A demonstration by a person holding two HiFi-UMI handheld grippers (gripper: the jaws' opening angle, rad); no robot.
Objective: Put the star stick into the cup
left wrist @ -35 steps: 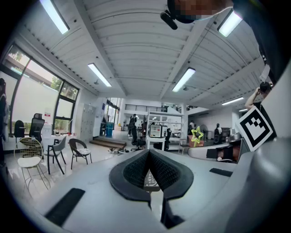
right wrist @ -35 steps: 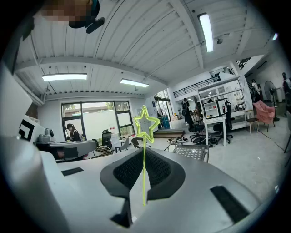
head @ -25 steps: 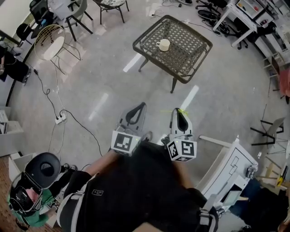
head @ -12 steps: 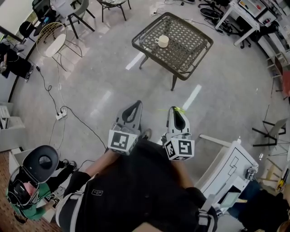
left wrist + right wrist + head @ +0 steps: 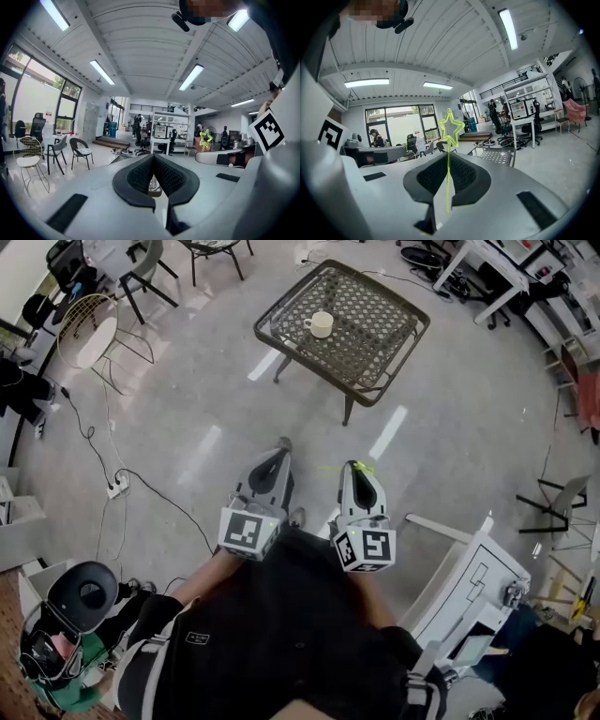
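Jaws first: the right gripper [image 5: 449,158] has its two dark pads closed on the one star stick [image 5: 449,178], which stands upright between them, its yellow-green outline star clear above the tips. The left gripper's [image 5: 153,156] pads meet at the tips with nothing held between them, and only a narrow slit stays open lower down.

By count there are two grippers, two marker cubes, one star stick, one cup and one table. From the head view the left gripper [image 5: 280,452] and right gripper [image 5: 362,471] are held side by side, near each other but apart, just in front of the person's dark-clothed torso. Both point forward toward the table. Each carries its cube at the rear — the left cube [image 5: 247,530] and the right cube [image 5: 366,547]. The star stick [image 5: 361,467] shows here only as a small yellow-green fleck at the right gripper's tips. In the left gripper view the star [image 5: 205,138] appears off to the right, above the other gripper's white body.

The cup [image 5: 321,324] — pale and upright — stands alone on the dark lattice-topped table [image 5: 384,329], which is on the grey floor well ahead of both grippers. Stick and cup are well apart.
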